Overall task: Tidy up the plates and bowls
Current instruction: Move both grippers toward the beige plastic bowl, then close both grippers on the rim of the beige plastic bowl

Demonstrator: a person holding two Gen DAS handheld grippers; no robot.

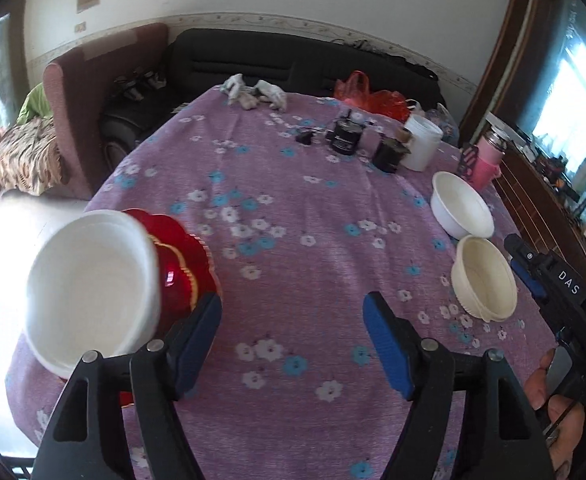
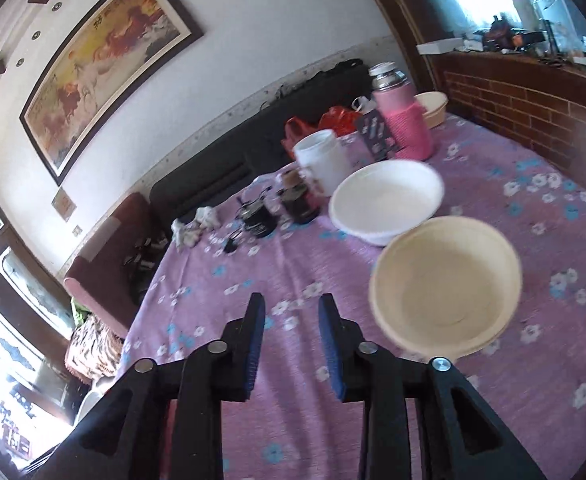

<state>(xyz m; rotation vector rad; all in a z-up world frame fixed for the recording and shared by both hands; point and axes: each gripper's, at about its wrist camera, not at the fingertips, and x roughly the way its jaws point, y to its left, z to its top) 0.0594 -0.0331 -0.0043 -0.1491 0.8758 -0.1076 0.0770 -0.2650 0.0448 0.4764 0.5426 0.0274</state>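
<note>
I see both my left gripper (image 1: 293, 328) wide and right gripper (image 2: 291, 338) narrower, both empty, over the floral purple tablecloth (image 1: 293, 208), cream bowl (image 2: 447, 286) beside white bowl (image 2: 387, 200), sofa (image 1: 293, 56) behind.

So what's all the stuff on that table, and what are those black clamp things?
tablecloth: one, purple with flowers, covers the table
white bowls: two, one on the red plate at the left edge, one at the right
cream bowl: one, right side, in front of that white bowl
red plate: one, scalloped, under the left bowl
white tub: one, far right
dark jars: two, far middle
pink flask: one, far right corner
left gripper: one, black with blue pads, open, empty
right gripper: one, same colours, open, empty
</note>
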